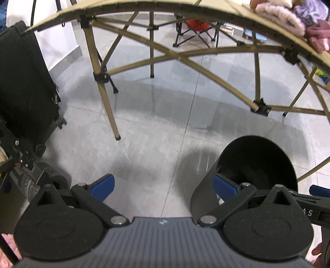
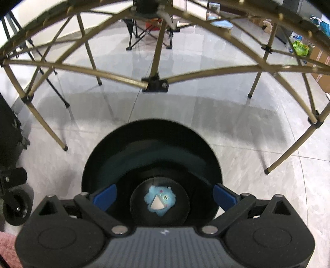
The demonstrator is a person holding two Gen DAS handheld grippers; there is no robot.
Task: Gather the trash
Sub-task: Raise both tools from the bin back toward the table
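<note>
Left gripper (image 1: pixel 163 183): fingers spread wide, nothing between the blue pads (image 1: pixel 104 184), held above grey floor tiles (image 1: pixel 156 132). To its right and slightly ahead stands a black bin (image 1: pixel 262 156), open at the top, whose wall overlaps the right-hand pad in this view; whether the two touch cannot be told. Ahead and above runs the gold frame (image 1: pixel 103 96) of a folding table (image 1: pixel 68 11), with pink and purple cloth (image 1: pixel 288 22) lying on its top at upper right. A black suitcase (image 1: pixel 22 82) stands to the far left. Right gripper (image 2: pixel 165 194): fingers likewise spread and empty, poised directly over the bin (image 2: pixel 152 148) mouth, one pad (image 2: pixel 105 195) at each side of the opening. Straight below, between the pads, a light-blue crumpled piece of trash (image 2: pixel 162 198) with a white patch lies on the bin's bottom. Beyond the bin, the table frame (image 2: pixel 154 82) spans the view; a folding chair (image 2: pixel 144 35) stands farther back.
</note>
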